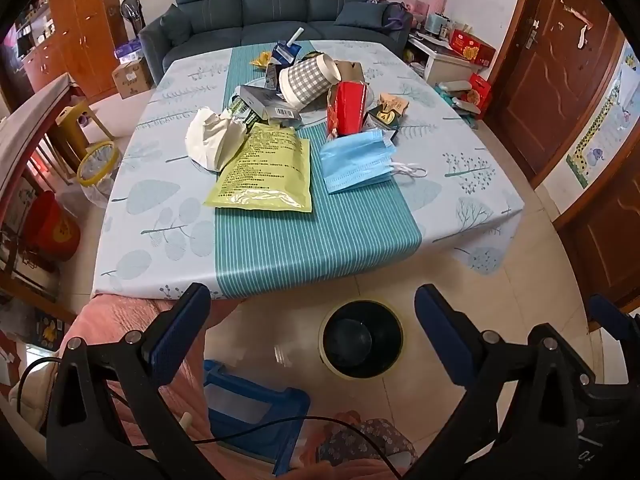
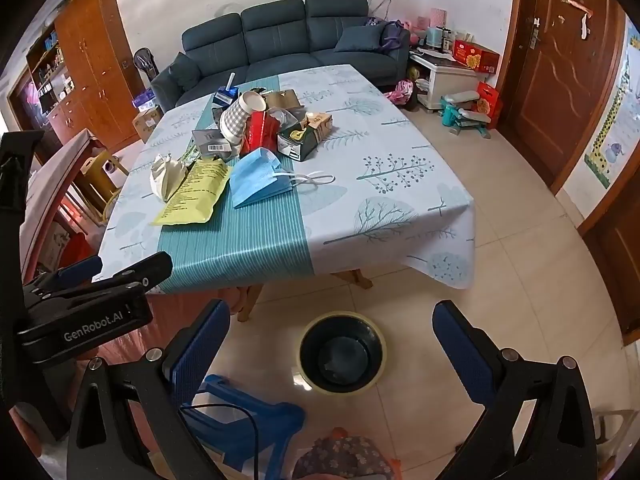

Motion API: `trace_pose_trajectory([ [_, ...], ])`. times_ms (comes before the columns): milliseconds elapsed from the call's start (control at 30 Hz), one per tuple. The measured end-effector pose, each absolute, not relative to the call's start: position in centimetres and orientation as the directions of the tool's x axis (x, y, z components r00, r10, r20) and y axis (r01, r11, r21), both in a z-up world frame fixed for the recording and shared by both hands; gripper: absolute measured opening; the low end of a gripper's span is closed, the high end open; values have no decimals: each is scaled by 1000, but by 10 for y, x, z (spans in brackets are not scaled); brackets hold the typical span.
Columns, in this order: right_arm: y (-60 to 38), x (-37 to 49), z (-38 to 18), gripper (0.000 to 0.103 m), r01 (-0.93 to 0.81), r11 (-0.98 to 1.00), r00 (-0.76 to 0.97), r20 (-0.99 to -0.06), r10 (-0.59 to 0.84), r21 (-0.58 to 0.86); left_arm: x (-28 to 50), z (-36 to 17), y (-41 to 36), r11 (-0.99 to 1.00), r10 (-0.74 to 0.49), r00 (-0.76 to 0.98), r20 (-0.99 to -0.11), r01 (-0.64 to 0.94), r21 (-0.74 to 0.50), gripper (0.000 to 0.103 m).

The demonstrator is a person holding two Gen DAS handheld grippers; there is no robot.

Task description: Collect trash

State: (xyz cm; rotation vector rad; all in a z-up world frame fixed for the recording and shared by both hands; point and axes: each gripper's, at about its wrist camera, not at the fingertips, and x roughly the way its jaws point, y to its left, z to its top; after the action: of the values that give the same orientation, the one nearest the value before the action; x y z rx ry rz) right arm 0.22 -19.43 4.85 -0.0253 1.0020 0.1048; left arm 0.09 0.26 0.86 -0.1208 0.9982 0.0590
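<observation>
Hovering short of the near edge of the table (image 1: pixel 168 184), the left tool (image 1: pixel 312 320) hangs with its jaws spread wide and nothing between them, and the right tool (image 2: pixel 332 332) is likewise released and empty. On the floor just in front of the table, a dark round trash bin (image 1: pixel 362 340) with a pale rim stands open, seen between the fingers of both tools. The trash lies heaped along the table's striped teal centre band: nearest the front edge is a yellow-green pouch (image 1: pixel 266 170), lying flat, with a crumpled white paper wad (image 1: pixel 214 138) touching its left side. Just right of the pouch is a blue face mask (image 1: pixel 356 160), its white ear loops trailing to the right. Behind the mask stands a red carton (image 1: pixel 348 108), and behind that a grey checked paper cup (image 1: pixel 306 78) lies tipped on its side among small boxes and wrappers. Beyond the table's far edge sits a dark blue sofa (image 1: pixel 280 4). A blue plastic stool (image 2: pixel 240 420) stands on the floor left of the bin.
</observation>
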Motion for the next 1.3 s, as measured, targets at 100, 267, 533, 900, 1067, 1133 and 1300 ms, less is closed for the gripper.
trace_pose_trajectory([
  [100, -195, 3, 47, 103, -100, 995, 535, -841, 78, 28, -9, 11, 3, 991, -13, 559, -829, -101, -83, 101],
  [267, -195, 3, 47, 103, -99, 995, 537, -840, 72, 22, -14, 15, 7, 988, -5, 565, -825, -125, -91, 101],
  [533, -199, 12, 50, 103, -90, 995, 533, -842, 84, 42, -21, 21, 4, 989, 3, 576, -818, -122, -82, 101],
  [900, -203, 18, 47, 103, -89, 995, 532, -842, 93, 54, -31, 31, 4, 989, 3, 598, -802, -122, -87, 101],
  [1067, -201, 21, 45, 103, -93, 994, 531, -842, 94, 52, -32, 33, 5, 988, 4, 596, -803, -126, -88, 101],
  [1133, -199, 22, 45, 103, -98, 994, 531, -842, 95, 50, -32, 34, 6, 988, 5, 593, -805, -128, -88, 101],
  [1300, -196, 22, 44, 103, -98, 994, 530, -842, 96, 51, -32, 35, 7, 988, 4, 593, -805, -128, -89, 101],
])
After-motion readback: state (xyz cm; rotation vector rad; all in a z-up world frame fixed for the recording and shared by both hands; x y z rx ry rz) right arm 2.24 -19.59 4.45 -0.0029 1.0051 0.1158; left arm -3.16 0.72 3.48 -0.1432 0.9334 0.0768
